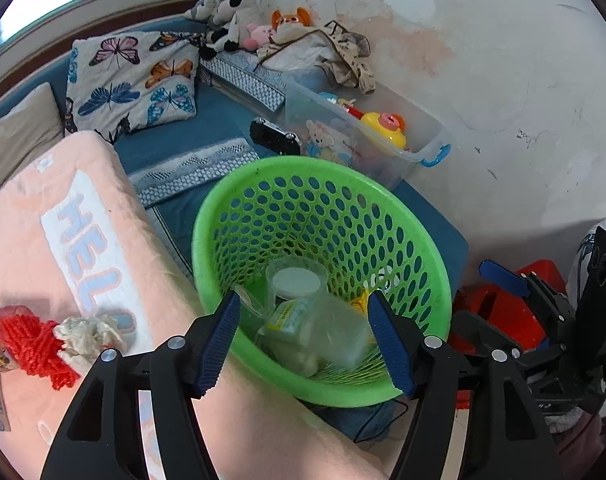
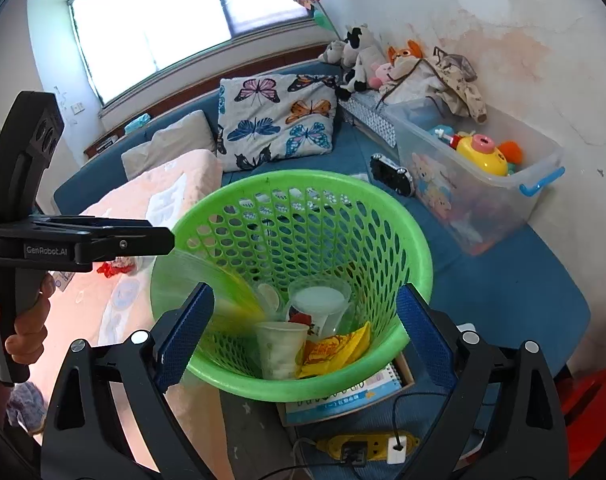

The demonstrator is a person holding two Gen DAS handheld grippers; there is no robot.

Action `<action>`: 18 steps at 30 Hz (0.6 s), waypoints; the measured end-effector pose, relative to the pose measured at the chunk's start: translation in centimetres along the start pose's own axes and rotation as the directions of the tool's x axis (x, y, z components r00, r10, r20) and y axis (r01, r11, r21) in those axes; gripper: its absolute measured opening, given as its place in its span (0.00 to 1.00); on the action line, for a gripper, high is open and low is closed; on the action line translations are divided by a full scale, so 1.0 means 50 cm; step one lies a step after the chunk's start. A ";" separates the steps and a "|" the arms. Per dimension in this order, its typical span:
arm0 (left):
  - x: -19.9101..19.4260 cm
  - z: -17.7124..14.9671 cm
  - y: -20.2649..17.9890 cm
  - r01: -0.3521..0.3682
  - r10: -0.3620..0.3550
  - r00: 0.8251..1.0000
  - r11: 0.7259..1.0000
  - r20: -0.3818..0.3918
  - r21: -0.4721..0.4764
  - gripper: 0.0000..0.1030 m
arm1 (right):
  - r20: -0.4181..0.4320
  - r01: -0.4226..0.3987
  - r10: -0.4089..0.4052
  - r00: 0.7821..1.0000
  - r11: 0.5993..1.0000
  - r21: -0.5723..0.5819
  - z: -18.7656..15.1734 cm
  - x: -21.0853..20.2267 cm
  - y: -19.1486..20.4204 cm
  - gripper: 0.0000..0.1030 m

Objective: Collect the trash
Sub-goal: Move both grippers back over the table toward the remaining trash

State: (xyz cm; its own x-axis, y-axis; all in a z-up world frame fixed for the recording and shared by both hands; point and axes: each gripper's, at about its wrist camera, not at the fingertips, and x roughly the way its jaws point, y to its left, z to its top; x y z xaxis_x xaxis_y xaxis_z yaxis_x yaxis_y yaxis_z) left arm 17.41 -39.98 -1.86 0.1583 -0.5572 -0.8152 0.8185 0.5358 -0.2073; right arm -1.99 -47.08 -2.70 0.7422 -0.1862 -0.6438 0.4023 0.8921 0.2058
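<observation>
"GenRobot.AI" printed on the side of the left gripper (image 2: pixel 159 240), seen from the right wrist view. "HEL" in pale blue letters on the pink blanket (image 1: pixel 83 240); the rest of the word cut off by a fold. Some print on the yellow wrapper (image 2: pixel 335 350) and on the blue booklet (image 2: pixel 343 396) under the basket, too small to read.

Green basket (image 1: pixel 423 248) on the bed's near edge, beside the blanket. Inside: a clear cup (image 2: pixel 323 304), a paper cup (image 2: pixel 281 346), the wrapper, and a blurred clear bottle (image 1: pixel 323 328) with a yellow-green label, shape hard to make out. A crumpled tissue (image 1: pixel 89 334) on the blanket near its left edge, touching something red (image 1: pixel 39 344), partly cut off.

Left gripper (image 1: pixel 305 344) above the basket's near rim, jaws moderately wide, pads pressing on nothing; bottle below them. Right gripper (image 2: pixel 303 336) spread wide over the basket's near rim, holding nothing. A hand (image 2: pixel 27 328) on the left gripper's handle.
</observation>
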 end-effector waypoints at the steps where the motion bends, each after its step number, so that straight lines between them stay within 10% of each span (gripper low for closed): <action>1: -0.004 -0.003 0.000 0.000 0.000 1.000 1.000 0.005 -0.001 0.62 | 0.006 0.001 -0.001 1.000 1.000 -0.002 0.002 -0.005 0.005 0.89; 18: -0.180 -0.124 0.190 -0.252 0.266 0.959 0.958 0.100 -0.135 0.63 | 0.002 -0.140 0.142 0.990 0.979 -0.148 0.032 0.000 0.171 0.89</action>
State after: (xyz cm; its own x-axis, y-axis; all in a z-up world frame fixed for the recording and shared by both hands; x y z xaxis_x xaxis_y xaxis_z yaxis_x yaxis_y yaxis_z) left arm 20.34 -25.94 0.16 0.4253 -0.4551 -0.7823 0.6698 0.7396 -0.0662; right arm 2.31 -40.12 0.22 0.7928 -0.0589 -0.6066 0.2109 0.9603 0.1825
